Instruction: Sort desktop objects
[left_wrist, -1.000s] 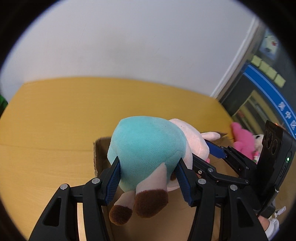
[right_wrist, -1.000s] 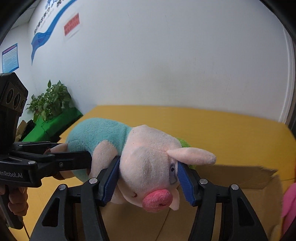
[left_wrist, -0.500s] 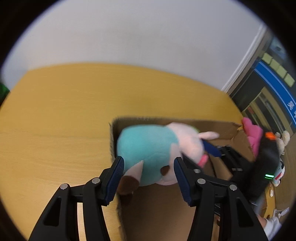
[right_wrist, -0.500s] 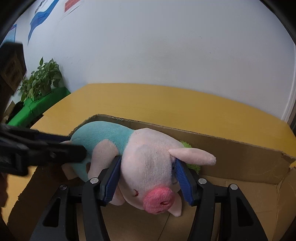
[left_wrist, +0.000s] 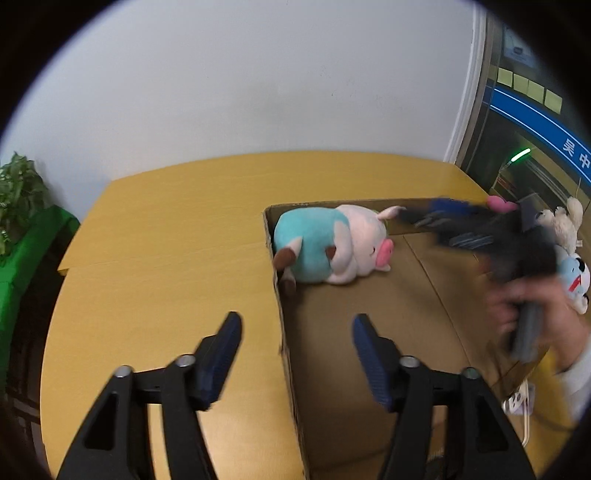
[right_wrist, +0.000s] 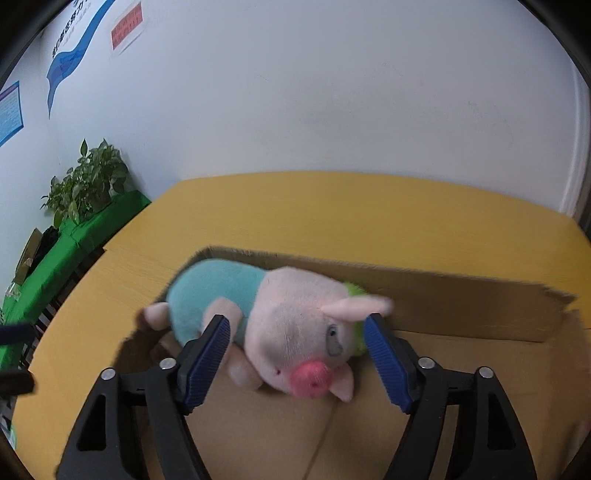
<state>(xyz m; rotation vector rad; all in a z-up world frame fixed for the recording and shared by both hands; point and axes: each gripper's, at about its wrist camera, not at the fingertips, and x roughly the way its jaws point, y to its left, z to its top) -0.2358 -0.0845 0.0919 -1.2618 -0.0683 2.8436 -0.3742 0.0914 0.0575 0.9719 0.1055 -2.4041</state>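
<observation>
A plush pig (left_wrist: 332, 249) with a teal body and pink head lies on its side in the far left corner of a cardboard box (left_wrist: 282, 332). My left gripper (left_wrist: 295, 343) is open and empty, drawn back over the box's left wall. My right gripper (right_wrist: 297, 350) is open, its blue pads either side of the pig's head (right_wrist: 295, 332) without squeezing it. In the left wrist view the right gripper (left_wrist: 480, 236) is a dark blur over the box's right side, held by a hand.
The box stands on a yellow table (left_wrist: 166, 266). Several plush toys (left_wrist: 569, 254) lie beyond the box's right side. A green cabinet with a potted plant (right_wrist: 85, 188) stands left of the table. A white wall is behind.
Both grippers let go of the pig, which now lies in the box. My left gripper has pulled back and up. My right gripper has opened and is moving.
</observation>
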